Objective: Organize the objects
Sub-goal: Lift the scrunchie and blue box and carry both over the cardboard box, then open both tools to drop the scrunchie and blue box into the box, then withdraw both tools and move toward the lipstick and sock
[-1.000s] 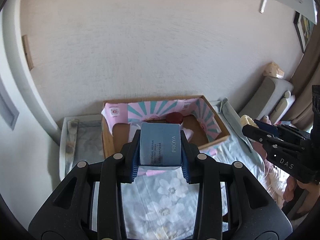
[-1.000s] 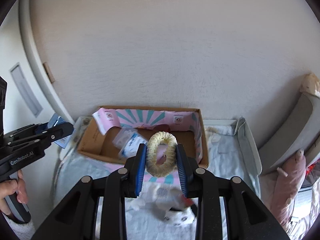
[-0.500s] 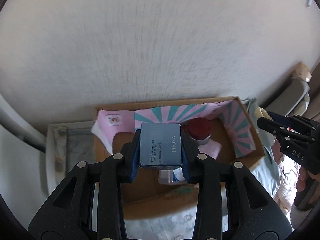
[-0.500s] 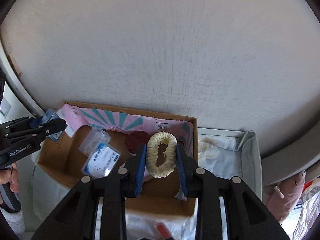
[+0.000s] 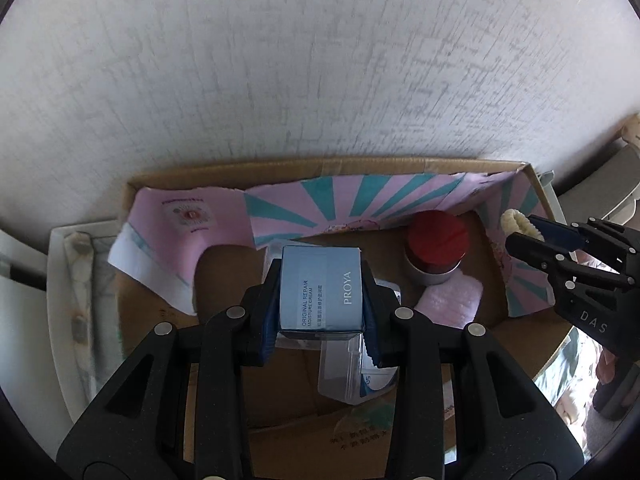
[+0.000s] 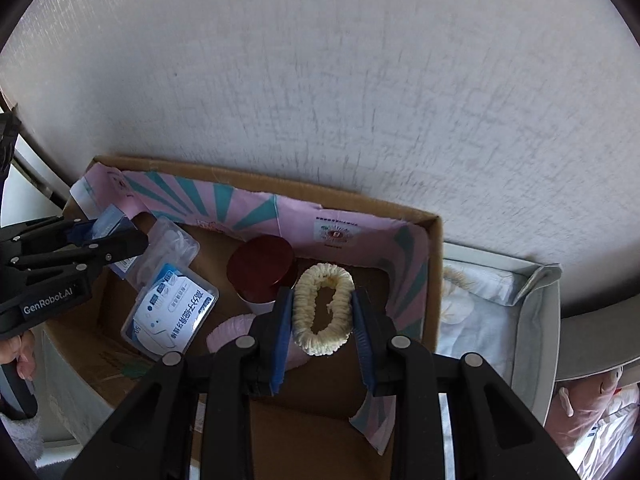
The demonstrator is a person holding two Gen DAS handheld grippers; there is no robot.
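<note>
My left gripper (image 5: 322, 304) is shut on a blue PROYA cream box (image 5: 320, 290) and holds it over the open cardboard box (image 5: 280, 166). My right gripper (image 6: 322, 316) is shut on a cream scrunchie (image 6: 322, 308) over the same cardboard box (image 6: 434, 264), near its right wall. In the box lie a red-lidded jar (image 5: 436, 240) (image 6: 262, 270), a clear plastic case with a blue and white label (image 6: 172, 314) (image 5: 352, 372) and a pink pad (image 5: 452, 298). The left gripper (image 6: 120, 240) shows in the right wrist view, the right gripper (image 5: 524, 228) in the left.
The box is lined with pink and teal striped paper (image 5: 360, 200) and stands against a white textured wall (image 5: 320, 60). A grey fabric tray (image 6: 536, 308) with a floral cloth is to the right of the box. A pale tray (image 5: 68, 272) is to its left.
Both grippers have moved forward from above the floral cloth to over the inside of the cardboard box. Each still holds its object.
</note>
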